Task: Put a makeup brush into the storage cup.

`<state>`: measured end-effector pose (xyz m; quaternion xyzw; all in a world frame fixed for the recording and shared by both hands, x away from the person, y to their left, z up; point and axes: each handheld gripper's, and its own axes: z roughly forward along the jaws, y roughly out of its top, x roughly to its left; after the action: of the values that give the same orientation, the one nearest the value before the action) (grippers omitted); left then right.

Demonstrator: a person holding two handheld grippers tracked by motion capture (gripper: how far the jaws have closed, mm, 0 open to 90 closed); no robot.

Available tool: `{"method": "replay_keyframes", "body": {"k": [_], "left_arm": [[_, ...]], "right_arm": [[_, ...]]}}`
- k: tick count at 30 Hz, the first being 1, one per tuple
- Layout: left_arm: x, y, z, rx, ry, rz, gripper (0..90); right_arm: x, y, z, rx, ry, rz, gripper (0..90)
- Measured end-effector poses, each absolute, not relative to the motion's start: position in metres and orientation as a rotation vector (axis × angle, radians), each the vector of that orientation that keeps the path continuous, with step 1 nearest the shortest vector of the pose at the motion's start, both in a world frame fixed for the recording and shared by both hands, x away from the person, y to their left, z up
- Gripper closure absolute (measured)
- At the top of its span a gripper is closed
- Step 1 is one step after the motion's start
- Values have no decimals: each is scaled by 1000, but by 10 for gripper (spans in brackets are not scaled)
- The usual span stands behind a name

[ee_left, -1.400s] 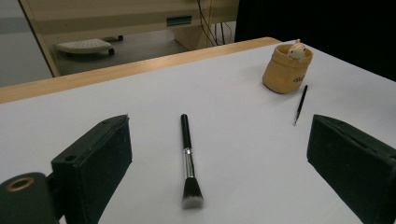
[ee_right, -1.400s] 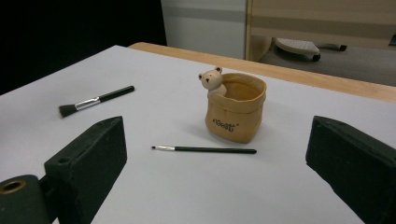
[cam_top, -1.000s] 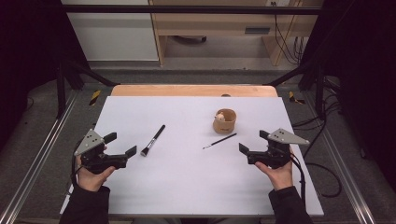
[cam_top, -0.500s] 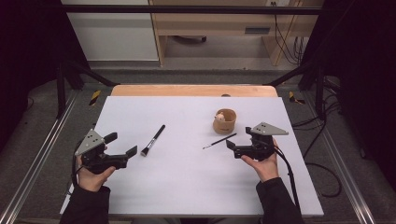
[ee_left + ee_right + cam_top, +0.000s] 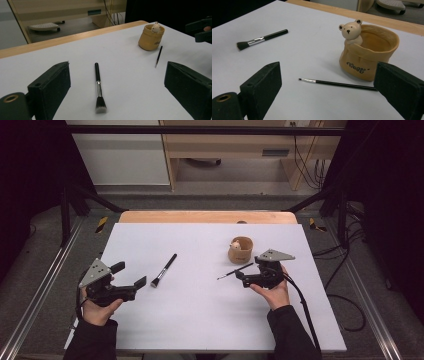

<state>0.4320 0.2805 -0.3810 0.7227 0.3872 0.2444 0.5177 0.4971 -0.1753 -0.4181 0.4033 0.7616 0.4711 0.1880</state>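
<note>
Approach step, by the look of it: right gripper (image 5: 240, 277) low over the table (image 5: 200, 320), fingers spread wide and empty, straddling the thin liner brush (image 5: 337, 83) lying just beside the bear-trimmed pot (image 5: 369, 53). Next: lower, centre on the handle, close. Pot lettering cursive, unreadable. Left gripper (image 5: 141, 282) wide open, empty, near the makeup brush (image 5: 163, 270).

Tan bear pot (image 5: 368, 56) w/ black lettering, black thin brush (image 5: 337, 83), black claws, white table (image 5: 200, 320).

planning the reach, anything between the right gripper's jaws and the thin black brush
Nothing: in the right gripper view, bare white table lies between the open right gripper and the thin black brush.
</note>
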Motion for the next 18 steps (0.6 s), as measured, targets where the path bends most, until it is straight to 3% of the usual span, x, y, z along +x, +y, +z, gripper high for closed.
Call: {"method": "replay_keyframes", "body": {"k": [18], "left_arm": [[433, 281, -382, 1740, 931, 581, 62]], "right_arm": [[515, -159, -446, 1182, 2217, 1185, 117]]}}
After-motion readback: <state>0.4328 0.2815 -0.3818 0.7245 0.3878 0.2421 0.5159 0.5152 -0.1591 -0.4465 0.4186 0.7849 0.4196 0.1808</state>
